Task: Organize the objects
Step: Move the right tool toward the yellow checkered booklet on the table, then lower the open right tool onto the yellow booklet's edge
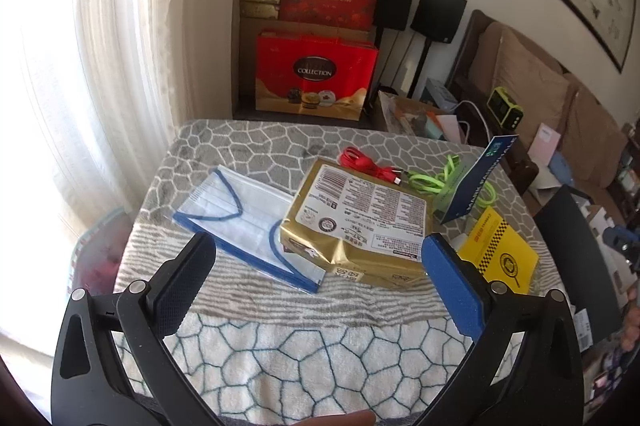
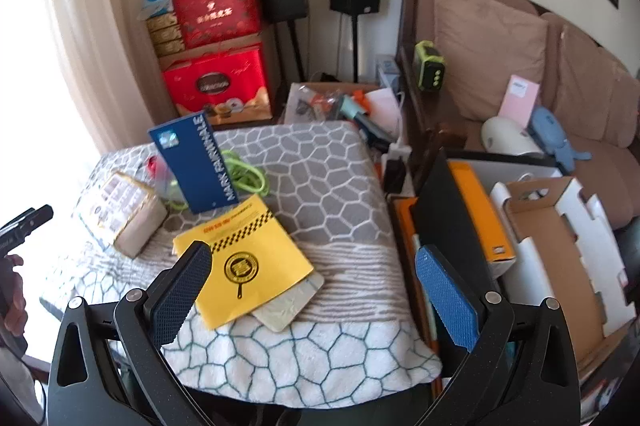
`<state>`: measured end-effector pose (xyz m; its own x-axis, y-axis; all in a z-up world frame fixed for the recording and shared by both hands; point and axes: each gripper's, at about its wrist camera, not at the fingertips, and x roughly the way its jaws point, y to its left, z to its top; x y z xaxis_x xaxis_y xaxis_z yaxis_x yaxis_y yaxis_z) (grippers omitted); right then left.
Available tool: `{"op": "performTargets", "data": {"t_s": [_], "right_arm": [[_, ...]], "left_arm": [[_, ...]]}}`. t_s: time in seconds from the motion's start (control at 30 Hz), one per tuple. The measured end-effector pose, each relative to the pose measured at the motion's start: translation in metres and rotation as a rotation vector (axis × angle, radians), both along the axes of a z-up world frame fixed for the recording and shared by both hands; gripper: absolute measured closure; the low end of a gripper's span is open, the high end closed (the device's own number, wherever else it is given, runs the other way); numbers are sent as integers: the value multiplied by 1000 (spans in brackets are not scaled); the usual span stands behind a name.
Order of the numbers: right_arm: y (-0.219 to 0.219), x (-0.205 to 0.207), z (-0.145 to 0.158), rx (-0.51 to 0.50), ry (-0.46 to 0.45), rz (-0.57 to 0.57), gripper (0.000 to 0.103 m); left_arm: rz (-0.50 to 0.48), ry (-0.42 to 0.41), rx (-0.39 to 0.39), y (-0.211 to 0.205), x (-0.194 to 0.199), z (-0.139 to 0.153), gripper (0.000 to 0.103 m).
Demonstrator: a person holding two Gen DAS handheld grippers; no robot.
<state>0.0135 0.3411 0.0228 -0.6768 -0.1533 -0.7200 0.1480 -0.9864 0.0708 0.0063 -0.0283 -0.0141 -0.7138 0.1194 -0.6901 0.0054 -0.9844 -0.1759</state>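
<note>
On a table under a grey and white patterned towel [image 1: 304, 354] lie a packaged face mask [image 1: 248, 214], a gold packet [image 1: 360, 222], a red cable [image 1: 368, 166], a green cable [image 1: 440, 182], an upright blue book [image 1: 476, 178] and a yellow booklet [image 1: 500, 250]. My left gripper [image 1: 320, 266] hovers open over the near side, in front of the mask and gold packet, holding nothing. In the right wrist view my right gripper [image 2: 312, 278] is open above the table's right front, its dark finger [image 2: 180, 290] over the yellow booklet [image 2: 248, 258]; the blue book [image 2: 196, 162] and gold packet [image 2: 120, 214] lie beyond.
A pale card [image 2: 292, 302] sticks out under the yellow booklet. Right of the table stand a black folder [image 2: 448, 218], an orange box [image 2: 480, 210] and an open cardboard box [image 2: 568, 246]. Red gift boxes [image 1: 316, 74], speakers and a sofa [image 2: 500, 58] line the back. A curtain hangs at left.
</note>
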Motion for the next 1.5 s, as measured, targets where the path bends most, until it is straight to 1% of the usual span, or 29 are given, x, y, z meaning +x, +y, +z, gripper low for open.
{"op": "performTargets", "data": {"t_s": [0.2, 0.23, 0.3, 0.37, 0.4, 0.43, 0.5, 0.53, 0.6, 0.67, 0.7, 0.73, 0.8, 0.9, 0.97, 1.1, 1.2, 1.27, 1.3, 1.33, 1.37, 1.4, 1.43, 1.47, 1.5], "right_arm": [[9, -14, -30, -50, -45, 15, 1], [11, -18, -37, -52, -57, 17, 3], [13, -28, -52, -60, -89, 27, 14], [12, -39, -68, -84, -138, 39, 39], [10, -46, -75, -99, -164, 48, 44], [7, -52, -83, -104, -186, 61, 49], [-2, -57, -92, -90, -192, 78, 52], [-6, -59, -95, -81, -191, 85, 53], [-14, -62, -101, -57, -186, 101, 61], [-19, -62, -104, -32, -173, 102, 77], [-23, -60, -103, 7, -157, 92, 82], [-26, -57, -101, 39, -141, 90, 92], [-31, -48, -98, 26, -123, 119, 94], [-45, -33, -97, 9, -122, 173, 95], [-54, -28, -99, -13, -140, 203, 95], [-58, -30, -104, -102, -193, 237, 95], [-54, -35, -107, -171, -238, 244, 96], [-52, -39, -109, -226, -294, 248, 95], [-52, -40, -110, -242, -317, 248, 95], [-52, -38, -111, -252, -334, 250, 95], [-54, -37, -113, -265, -357, 246, 95], [-55, -35, -116, -283, -382, 236, 95], [-54, -32, -118, -301, -384, 225, 94], [-55, -29, -122, -313, -381, 203, 92], [-57, -26, -123, -310, -380, 192, 92]], "left_arm": [[-60, 1, 53, 13, 3, -1, 2], [-72, 1, 72, 16, 4, -2, 2], [-89, 12, 116, 22, 6, -4, 2], [-91, 16, 167, 29, 8, -11, 3], [-96, 3, 199, 32, 8, -15, 8], [-113, -19, 238, 37, 6, -21, 10], [-143, -60, 297, 46, 4, -31, 12], [-159, -78, 314, 54, 3, -36, 17], [-191, -102, 315, 68, 3, -43, 20], [-206, -106, 276, 79, 4, -48, 20], [-210, -104, 249, 83, 6, -50, 20], [-214, -104, 220, 86, 7, -53, 21], [-212, -113, 200, 85, 8, -57, 24], [-188, -143, 223, 77, 5, -65, 26], [-174, -160, 233, 75, -1, -70, 26], [-168, -206, 219, 83, -14, -82, 26], [-177, -259, 194, 98, -27, -89, 32], [-172, -316, 173, 110, -34, -93, 34], [-166, -326, 149, 115, -34, -93, 36], [-163, -327, 115, 121, -33, -91, 43], [-171, -332, 97, 126, -31, -89, 48], [-173, -332, 92, 128, -27, -89, 57], [-165, -324, 84, 131, -23, -89, 63], [-154, -328, 73, 132, -20, -89, 65], [-150, -344, 69, 133, -16, -90, 66]]}}
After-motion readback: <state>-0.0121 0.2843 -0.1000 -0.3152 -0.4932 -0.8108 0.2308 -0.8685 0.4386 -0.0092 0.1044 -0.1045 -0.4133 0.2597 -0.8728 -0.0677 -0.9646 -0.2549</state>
